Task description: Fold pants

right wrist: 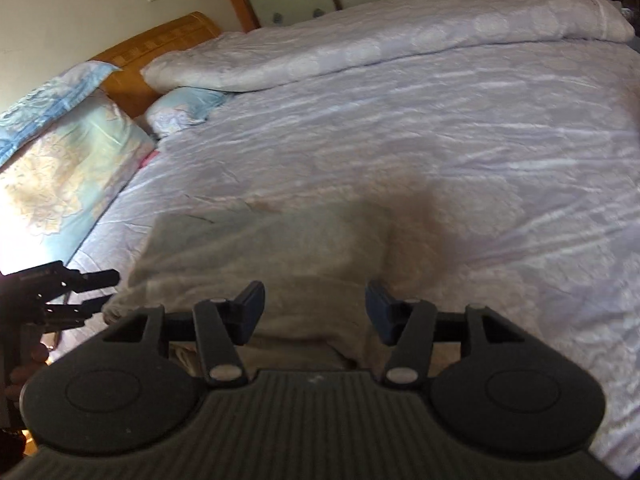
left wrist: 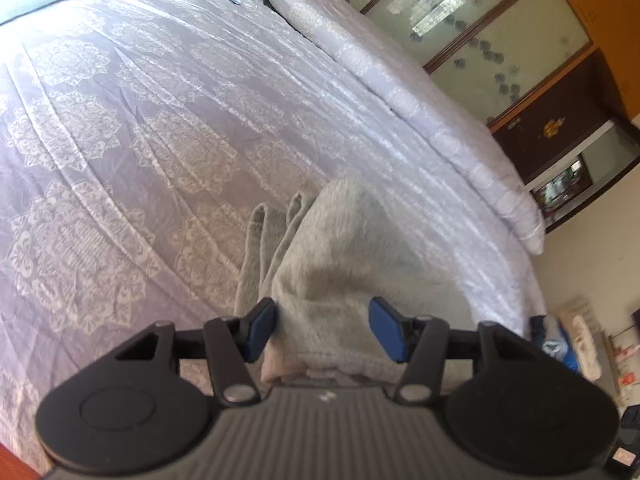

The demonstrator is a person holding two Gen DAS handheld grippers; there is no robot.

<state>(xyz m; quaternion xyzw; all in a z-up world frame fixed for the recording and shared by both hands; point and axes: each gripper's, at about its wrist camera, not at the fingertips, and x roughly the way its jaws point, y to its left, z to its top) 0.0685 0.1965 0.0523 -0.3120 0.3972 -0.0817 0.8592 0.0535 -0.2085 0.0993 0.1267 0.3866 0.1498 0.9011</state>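
Hovering over the bed (left wrist: 140,128), your left gripper (left wrist: 323,330) and right gripper (right wrist: 316,312) both stand with jaws apart, pads clear of cloth. Grey pants (right wrist: 256,256) lie bunched on the bedspread just beneath them.

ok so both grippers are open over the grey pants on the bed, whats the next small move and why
Probably lift both clear. The grey pants lie bunched in a fold on the bedspread, and the left gripper and right gripper stand open with cloth between the pads but not pinched, so the fold looks released.
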